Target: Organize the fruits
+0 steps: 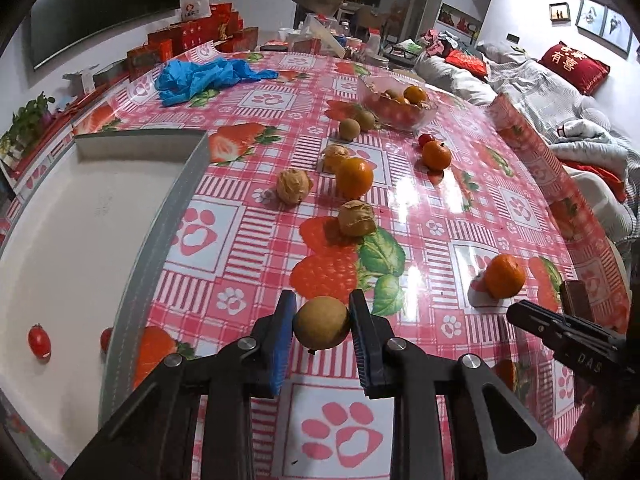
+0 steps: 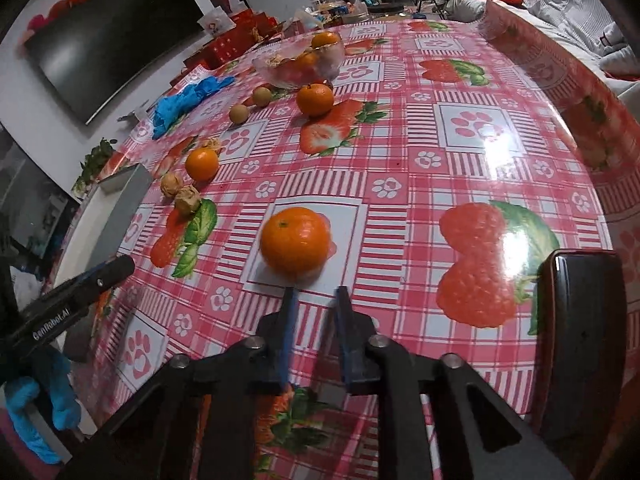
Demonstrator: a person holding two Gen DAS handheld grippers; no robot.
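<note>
Left gripper [image 1: 322,320] pinching a round brown longan [image 1: 322,322] between blue pads [image 1: 283,344], held just above the strawberry-print tablecloth [image 1: 420,200]. White tray [image 1: 80,220] with grey rim to the left, holding one cherry tomato [image 1: 39,342]; second red blob at the tray's inner wall, maybe a reflection, hard to tell. Scattered ahead on the cloth: three papery husked fruits [image 1: 295,186], a large mandarin [image 1: 354,177] touching the farthest husked one, two more longans [image 1: 349,128] near a glass bowl [image 1: 400,106] holding more fruit, a small mandarin [image 1: 437,155] with a cherry tomato [image 1: 425,139] just behind it. Blue gloves [image 1: 204,78] bunched at the far left side. Right gripper [image 2: 314,300] empty, fingers [image 2: 289,320] spread a little apart, hovering just short of a near mandarin [image 2: 295,239], not touching it. Same mandarin visible in left wrist view on the right, with the right gripper's tip beside it. Dark chair back [image 2: 580,340] at the table's right edge. Black TV [image 2: 116,36] on the wall behind.
</note>
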